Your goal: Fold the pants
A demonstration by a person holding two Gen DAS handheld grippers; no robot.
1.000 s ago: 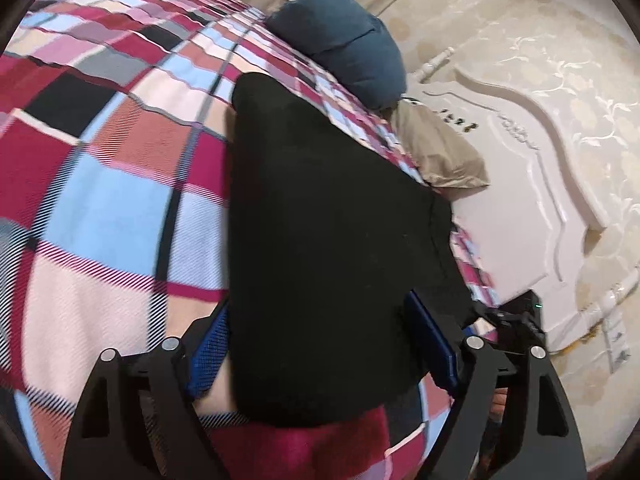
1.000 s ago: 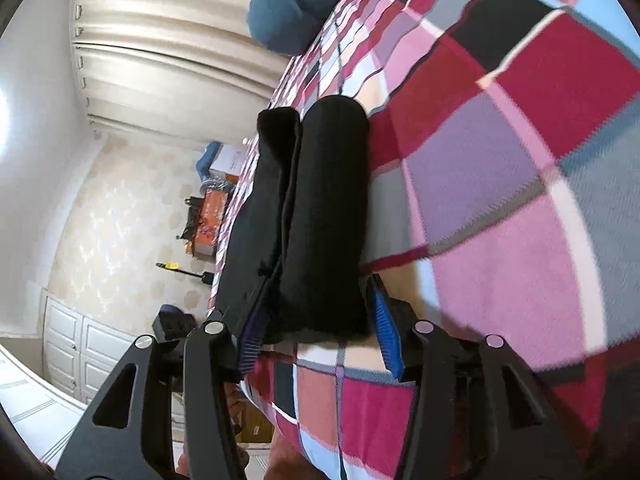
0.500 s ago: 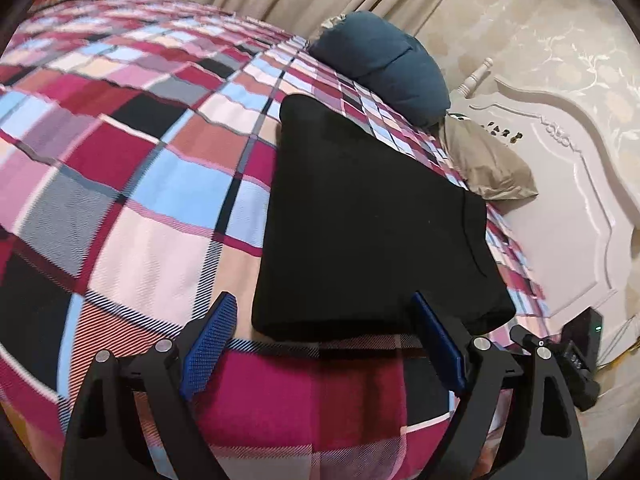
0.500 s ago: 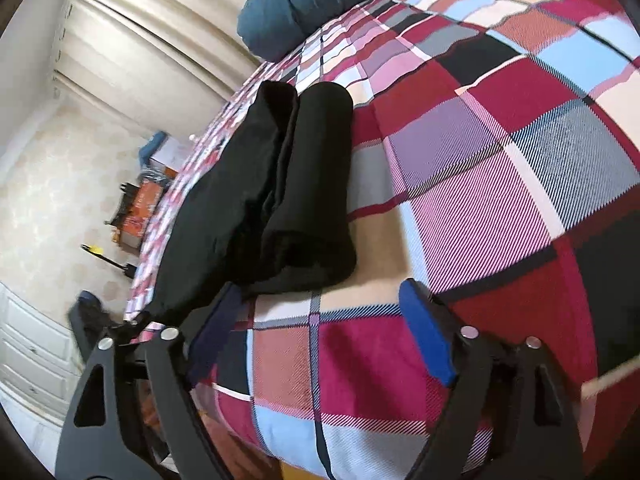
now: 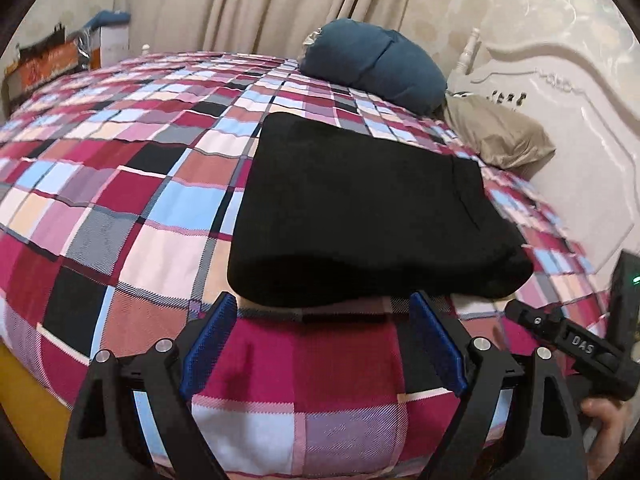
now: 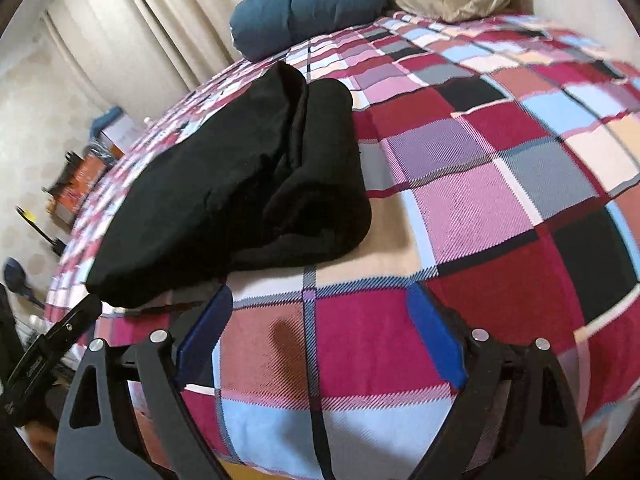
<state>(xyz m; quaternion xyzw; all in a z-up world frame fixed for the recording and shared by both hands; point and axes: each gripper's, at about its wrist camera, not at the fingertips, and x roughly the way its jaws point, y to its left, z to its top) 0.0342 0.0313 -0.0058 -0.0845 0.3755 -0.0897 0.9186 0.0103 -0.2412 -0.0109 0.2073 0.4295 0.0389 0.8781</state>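
**Folded black pants lie free on the checked bed, both claws spread**

A wide bed under a checked bedspread [image 5: 120, 208] of red, pink, blue and black fills both views, with beige curtains [image 5: 248, 4] behind and a white carved headboard [image 5: 560, 128] at the far right. At the head lie a dark blue pillow [image 5: 376, 64] and a tan pillow [image 5: 496, 136] beside it.

The black pants [image 5: 360, 216] rest folded in a thick bundle near the bed's near edge. In the left wrist view they lie just beyond the left gripper [image 5: 320, 320], whose blue pads stand wide apart with only bedspread between them. In the right wrist view the pants [image 6: 240, 184] sit to the far left of the right gripper [image 6: 316, 312]; its jaws have just been opening and nothing is between them.

Only the right view shows the layered fold ends; the left shows a smooth top. The clutter on the floor at left is blurred. Part of a hand [image 5: 604, 416] is cut off at the lower right.
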